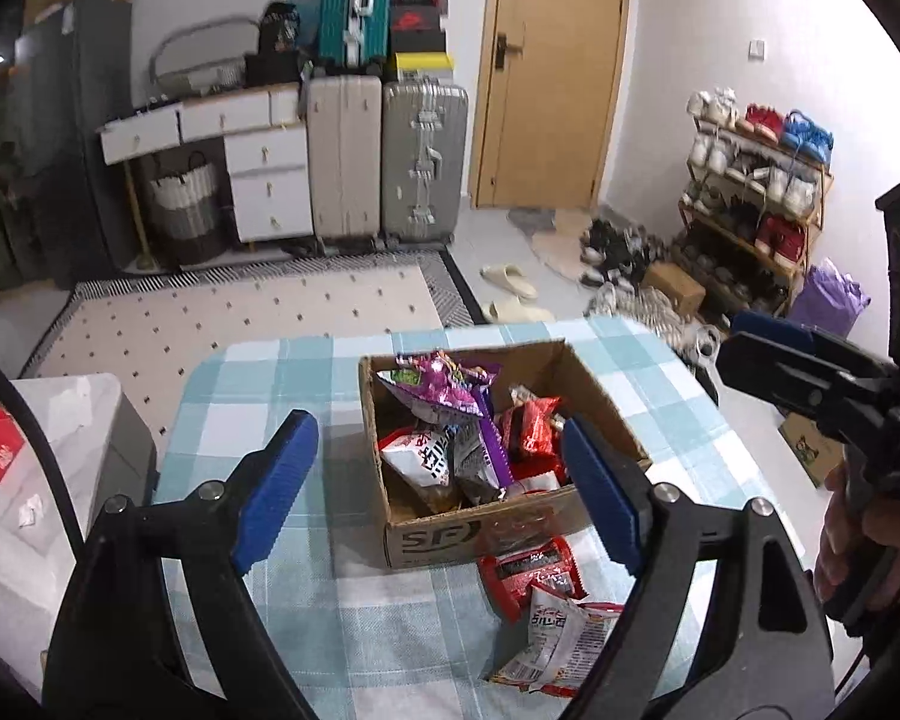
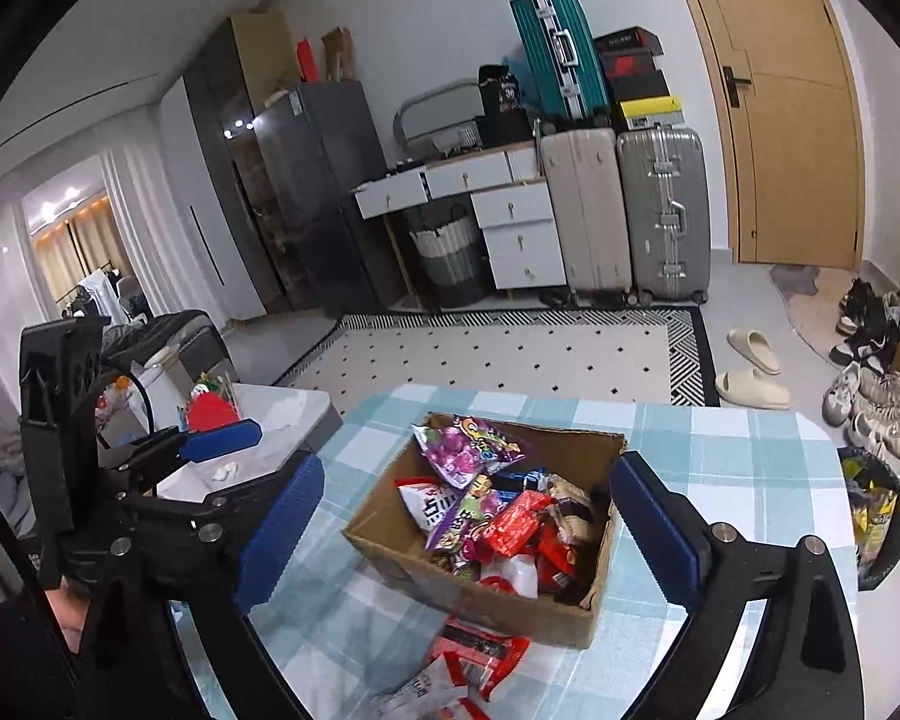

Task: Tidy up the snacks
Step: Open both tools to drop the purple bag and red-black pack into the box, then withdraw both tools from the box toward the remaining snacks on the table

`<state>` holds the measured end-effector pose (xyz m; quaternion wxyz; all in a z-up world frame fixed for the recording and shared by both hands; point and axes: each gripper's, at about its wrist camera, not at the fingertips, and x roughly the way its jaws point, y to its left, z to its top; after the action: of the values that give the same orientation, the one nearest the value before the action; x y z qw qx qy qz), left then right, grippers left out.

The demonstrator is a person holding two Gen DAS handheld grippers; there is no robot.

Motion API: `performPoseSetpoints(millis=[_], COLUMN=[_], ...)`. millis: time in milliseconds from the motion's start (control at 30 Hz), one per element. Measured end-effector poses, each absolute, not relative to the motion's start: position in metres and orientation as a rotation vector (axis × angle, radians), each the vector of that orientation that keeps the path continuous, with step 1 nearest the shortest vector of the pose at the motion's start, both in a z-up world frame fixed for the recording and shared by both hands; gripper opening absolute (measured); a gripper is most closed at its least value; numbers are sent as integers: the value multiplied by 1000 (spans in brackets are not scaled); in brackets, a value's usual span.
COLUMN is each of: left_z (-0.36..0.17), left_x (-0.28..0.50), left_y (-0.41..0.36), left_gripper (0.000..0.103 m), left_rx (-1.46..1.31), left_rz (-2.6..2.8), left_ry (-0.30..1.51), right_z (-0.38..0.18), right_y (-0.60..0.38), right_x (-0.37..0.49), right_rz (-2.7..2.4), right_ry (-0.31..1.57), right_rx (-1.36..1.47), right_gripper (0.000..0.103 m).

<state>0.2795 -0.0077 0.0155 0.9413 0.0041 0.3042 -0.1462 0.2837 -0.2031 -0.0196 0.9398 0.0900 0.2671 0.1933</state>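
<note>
Snack packets half sorted into a cardboard box, both grippers empty above it.

The left hand-held gripper (image 1: 438, 489) and the right hand-held gripper (image 2: 468, 519) both hang over the bench (image 1: 258, 384) with jaws spread wide and nothing between the blue ribbed pads. The open-topped cardboard box (image 2: 576, 441), corrugated with raw cut edges, sits on the blue-and-white checked cloth and holds a loose heap of crinkly foil and plastic packets, among them a shiny purple bag (image 1: 444, 387). By my reading the step is between placements: a red packet (image 1: 531, 573) and a white-and-red packet (image 1: 561, 639) lie flat on the cloth just in front of the box. The next move likely calls for lowering one gripper and pinching a thin, slippery packet by its edge.
</note>
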Motion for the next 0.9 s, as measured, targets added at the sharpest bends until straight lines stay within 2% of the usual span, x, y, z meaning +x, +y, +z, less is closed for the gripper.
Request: performPoseSetpoints(millis=[133, 200, 233, 433, 900], left_z=[30, 36, 37, 30, -42], left_x=[247, 230, 223, 182, 149], left_y=[-4, -3, -2, -11, 6], left_gripper=[89, 101, 103, 103, 103], left_rx=[-30, -49, -55, -37, -138], left_rz=[-290, -285, -277, -260, -201], left_ry=[555, 527, 510, 468, 586], right_z=[-14, -14, -13, -24, -81], right_y=[-206, -209, -210, -217, -233], right_x=[261, 248, 240, 197, 140], right_rz=[409, 434, 439, 444, 413], right_ry=[511, 491, 473, 388, 387], right_rx=[215, 231, 232, 252, 317], right_gripper=[101, 101, 101, 102, 103])
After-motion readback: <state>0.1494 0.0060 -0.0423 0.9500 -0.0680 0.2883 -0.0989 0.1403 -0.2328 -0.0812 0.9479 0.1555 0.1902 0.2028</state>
